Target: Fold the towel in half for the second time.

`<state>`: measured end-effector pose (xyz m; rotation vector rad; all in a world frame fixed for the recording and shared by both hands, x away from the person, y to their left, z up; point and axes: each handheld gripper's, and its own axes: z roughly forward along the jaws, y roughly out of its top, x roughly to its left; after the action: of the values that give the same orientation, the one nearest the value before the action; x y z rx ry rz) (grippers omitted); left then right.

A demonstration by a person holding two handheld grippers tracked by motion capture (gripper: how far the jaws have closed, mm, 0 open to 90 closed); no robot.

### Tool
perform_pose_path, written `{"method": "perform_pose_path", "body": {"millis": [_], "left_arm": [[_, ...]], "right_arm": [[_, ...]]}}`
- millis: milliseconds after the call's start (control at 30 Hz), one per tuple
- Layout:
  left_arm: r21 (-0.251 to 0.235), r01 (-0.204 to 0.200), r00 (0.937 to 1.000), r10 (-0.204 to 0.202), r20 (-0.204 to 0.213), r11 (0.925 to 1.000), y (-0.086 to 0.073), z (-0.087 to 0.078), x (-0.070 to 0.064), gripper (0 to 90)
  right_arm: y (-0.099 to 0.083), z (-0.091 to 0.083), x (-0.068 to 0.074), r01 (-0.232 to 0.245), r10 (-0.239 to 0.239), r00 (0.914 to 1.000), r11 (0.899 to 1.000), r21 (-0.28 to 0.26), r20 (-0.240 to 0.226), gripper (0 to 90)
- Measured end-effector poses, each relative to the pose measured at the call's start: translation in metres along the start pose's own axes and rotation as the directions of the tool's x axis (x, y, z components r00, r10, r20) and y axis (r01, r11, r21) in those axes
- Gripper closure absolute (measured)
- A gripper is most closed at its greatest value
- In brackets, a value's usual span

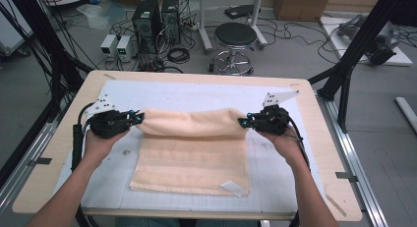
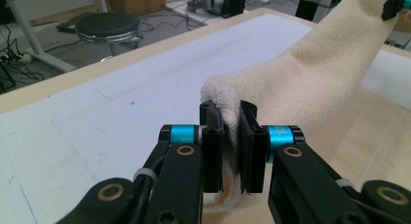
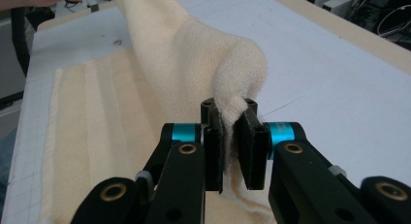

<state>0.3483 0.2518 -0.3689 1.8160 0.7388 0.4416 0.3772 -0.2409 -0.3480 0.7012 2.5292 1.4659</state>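
at 9 o'clock the left gripper (image 1: 139, 118) is clamped on the towel's (image 1: 192, 153) far-left corner; the towel lies mid-table (image 1: 300, 187), its far edge lifted; at 3 o'clock the right gripper (image 1: 242, 122) is clamped on the far-right corner

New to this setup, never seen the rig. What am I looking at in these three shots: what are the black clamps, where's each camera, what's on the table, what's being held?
There is no robot here: a person holds a black two-jaw clamp in each hand. The high view looks down from above the person's side of the table. There the left gripper and right gripper each pinch one end of a cream towel lying on a white gridded mat. The far edge is lifted; the near part, with a white label, lies flat. The other two pictures come from cameras riding on each clamp, looking along its jaws: the left gripper and right gripper both show towel squeezed between the jaws.
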Motion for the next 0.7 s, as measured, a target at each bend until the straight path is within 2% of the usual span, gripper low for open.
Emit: {"method": "perform_pose_path", "body": {"millis": [133,167,233,433,533,700], "left_arm": [[0.005,-0.014,0.9996,0.014,0.025,0.9999,-0.014,-0.008,-0.011,81.8],[0.008,-0.012,0.9994,0.012,0.031,0.9999,-0.018,-0.010,-0.013,81.8],[0.023,-0.029,0.9990,0.028,0.033,0.9993,-0.027,-0.013,-0.018,81.8],[0.084,-0.031,0.9982,0.027,0.054,0.9959,-0.054,-0.014,-0.029,81.7],[0.096,-0.035,0.9971,0.028,0.071,0.9948,-0.061,-0.018,-0.033,81.5],[0.128,-0.041,0.9947,0.028,0.098,0.9910,-0.066,-0.022,-0.038,80.5]], "right_arm": [[-0.010,-0.001,0.014,0.019,-0.019,0.9998,1.000,0.020,-0.007,82.2],[-0.014,-0.001,0.018,0.011,-0.011,0.9999,1.000,0.027,-0.012,82.2],[-0.022,0.001,0.023,0.015,-0.014,0.9997,0.999,0.038,-0.019,82.2],[-0.046,0.014,0.036,0.023,-0.019,0.9992,0.995,0.100,-0.034,81.6],[-0.056,0.015,0.039,0.013,-0.008,0.9992,0.993,0.115,-0.039,81.0],[-0.068,0.014,0.043,-0.004,0.009,0.9988,0.995,0.103,-0.047,80.3]]}}
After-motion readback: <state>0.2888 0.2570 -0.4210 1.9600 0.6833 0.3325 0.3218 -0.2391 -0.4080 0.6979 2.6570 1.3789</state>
